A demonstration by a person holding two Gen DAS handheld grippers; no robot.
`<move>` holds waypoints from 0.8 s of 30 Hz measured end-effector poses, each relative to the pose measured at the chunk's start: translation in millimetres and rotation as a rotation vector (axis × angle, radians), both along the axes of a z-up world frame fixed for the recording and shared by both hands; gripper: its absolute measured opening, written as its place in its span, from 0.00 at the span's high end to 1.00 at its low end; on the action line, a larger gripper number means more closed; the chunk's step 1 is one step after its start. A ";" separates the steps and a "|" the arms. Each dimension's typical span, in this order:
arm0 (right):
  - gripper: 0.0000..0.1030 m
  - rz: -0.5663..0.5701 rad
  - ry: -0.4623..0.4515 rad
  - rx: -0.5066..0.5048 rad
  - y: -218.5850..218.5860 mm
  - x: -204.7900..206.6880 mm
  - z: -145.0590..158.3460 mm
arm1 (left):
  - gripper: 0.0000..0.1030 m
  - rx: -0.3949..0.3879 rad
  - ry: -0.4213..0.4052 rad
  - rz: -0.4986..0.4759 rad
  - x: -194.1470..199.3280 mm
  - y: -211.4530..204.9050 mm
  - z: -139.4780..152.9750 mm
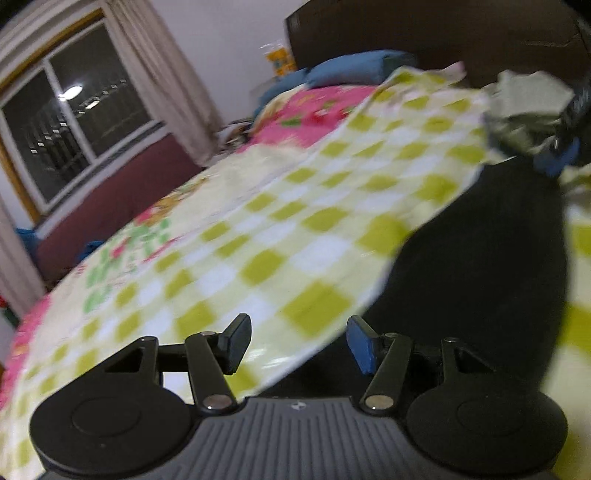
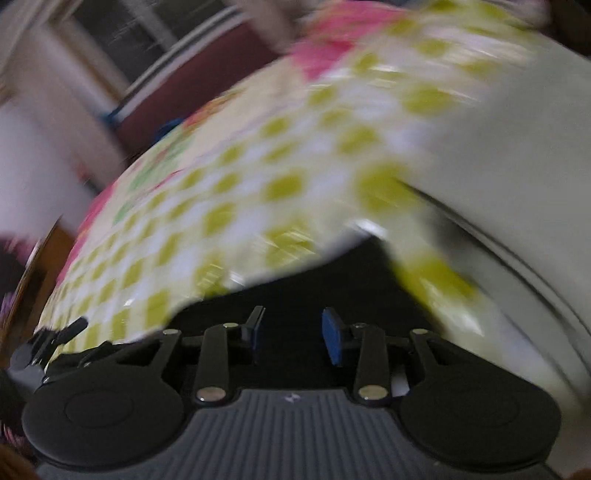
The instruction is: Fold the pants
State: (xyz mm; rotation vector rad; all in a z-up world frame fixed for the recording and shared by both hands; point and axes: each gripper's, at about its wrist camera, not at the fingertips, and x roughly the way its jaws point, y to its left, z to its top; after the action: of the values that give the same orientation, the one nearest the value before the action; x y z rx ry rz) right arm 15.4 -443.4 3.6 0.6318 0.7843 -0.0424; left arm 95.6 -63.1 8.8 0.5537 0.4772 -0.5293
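Black pants (image 1: 491, 266) lie on a bed with a green-and-white checked sheet (image 1: 280, 221). My left gripper (image 1: 299, 343) is open and empty, low over the pants' near left edge. In the left wrist view the right gripper (image 1: 569, 144) shows at the far right above the pants' far end; its jaws cannot be read there. In the right wrist view my right gripper (image 2: 293, 334) is open and empty just above the black pants (image 2: 325, 280). That view is strongly blurred.
Blue pillows (image 1: 354, 70) and a dark headboard (image 1: 424, 33) stand at the bed's far end. A grey crumpled cloth (image 1: 528, 103) lies at the far right. A window (image 1: 70, 122) and curtains are on the left. A pale white surface (image 2: 517, 155) fills the right wrist view's right side.
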 end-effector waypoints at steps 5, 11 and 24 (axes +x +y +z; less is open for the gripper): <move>0.64 -0.096 -0.046 0.102 -21.5 -26.9 -24.2 | 0.30 0.023 0.057 -0.106 -42.4 -37.9 -3.0; 0.70 -0.133 -0.110 0.160 -20.9 -25.7 -24.2 | 0.30 0.062 0.074 -0.150 -65.1 -59.2 1.7; 0.79 -0.150 -0.003 0.140 -16.1 -19.2 -26.2 | 0.30 0.056 0.090 -0.119 -57.4 -54.6 -7.1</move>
State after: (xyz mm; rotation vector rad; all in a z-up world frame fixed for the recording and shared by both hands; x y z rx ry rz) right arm -3.8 -459.6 -22.6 0.8228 0.7406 -0.1248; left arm 38.2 -117.7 1.7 0.6161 0.5478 -0.6582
